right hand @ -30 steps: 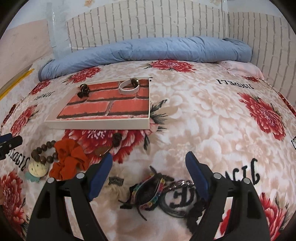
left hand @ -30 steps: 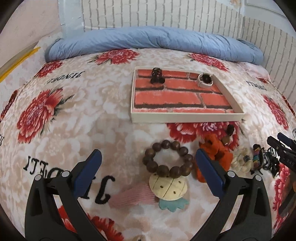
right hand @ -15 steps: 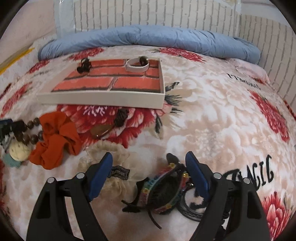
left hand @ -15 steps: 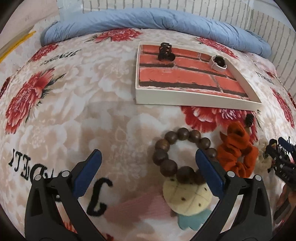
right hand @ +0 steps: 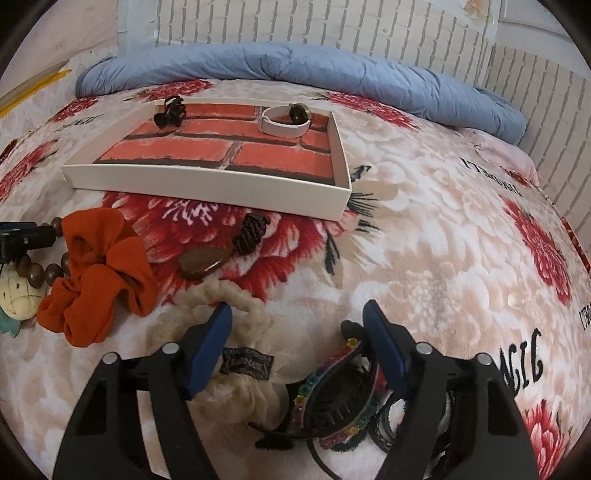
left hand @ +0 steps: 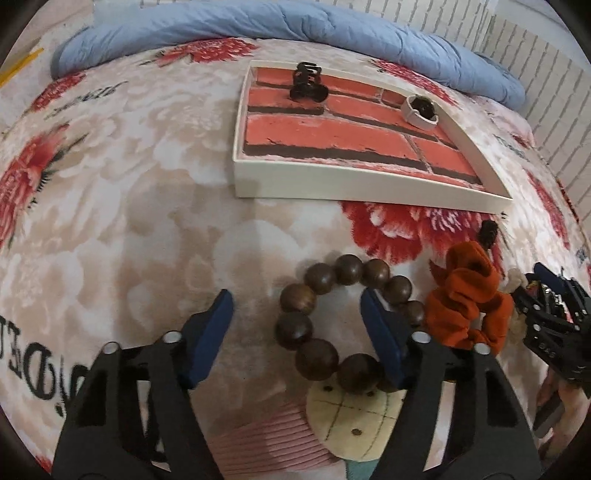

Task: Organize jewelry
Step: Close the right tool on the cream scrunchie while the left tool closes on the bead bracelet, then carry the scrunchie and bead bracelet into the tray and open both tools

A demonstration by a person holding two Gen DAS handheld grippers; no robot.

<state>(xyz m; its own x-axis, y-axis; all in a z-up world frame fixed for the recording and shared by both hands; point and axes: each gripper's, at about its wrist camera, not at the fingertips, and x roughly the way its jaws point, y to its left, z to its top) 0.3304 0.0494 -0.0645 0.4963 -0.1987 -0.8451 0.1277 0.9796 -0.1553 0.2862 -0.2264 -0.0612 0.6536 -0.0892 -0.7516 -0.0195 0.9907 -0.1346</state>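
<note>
Where both hand-held grippers gape wide, a floral blanket (right hand: 424, 229), blue duvet (right hand: 295, 70) and white brick wall (right hand: 314, 22)

The blanket (right hand: 424, 236) is beige with large red flowers and black lettering; the rolled duvet (right hand: 295, 70) behind it is plain blue; the wall (right hand: 332, 22) is white brick; the tray (right hand: 207, 184) has cream walls and a red-brick printed floor with dark mortar lines; in it lie a black claw clip (left hand: 307, 83) and a white bracelet (right hand: 283, 122); the bead bracelet (left hand: 332, 321) is dark brown; the scrunchie (right hand: 99, 273) is burnt orange; another scrunchie (right hand: 236, 369) is cream with a black label; the gripper fingers (left hand: 210, 332) are dark blue on black frames.
</note>
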